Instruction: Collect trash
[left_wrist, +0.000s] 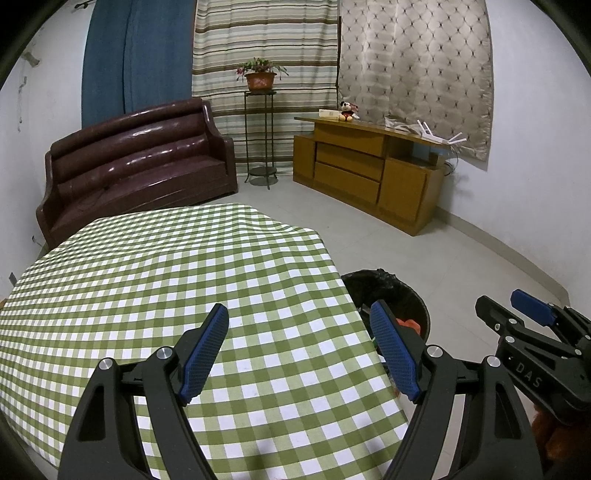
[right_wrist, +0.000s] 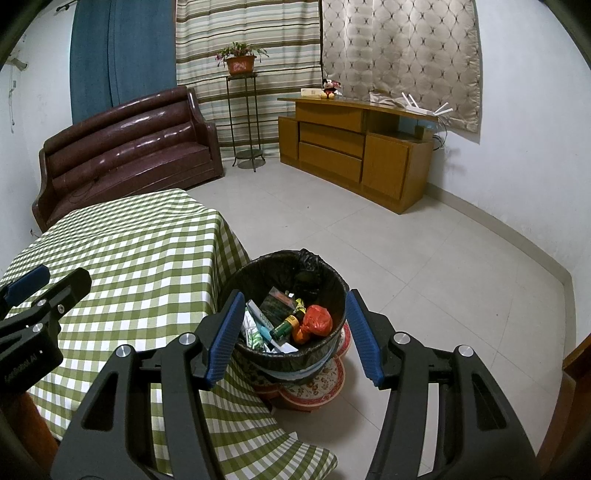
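**Hovering over the bin, both tongs released**

Looking along the left tongs (left_wrist: 297, 354), the blue pads stand wide apart with nothing between them, above the green-checked desk (left_wrist: 147, 295). The black-lined trash bin (left_wrist: 402, 299) peeks out past the desk's right edge, and the right tongs (left_wrist: 517, 314) show at far right.

From the right wrist, the right tongs (right_wrist: 291, 336) gape empty over the bin (right_wrist: 332, 288), which stands upright on the floor just beside the desk (right_wrist: 129, 258), mouth upward. Inside lie an orange bag (right_wrist: 317, 320), a green bottle (right_wrist: 284, 326) lying on a slant, and cartons.
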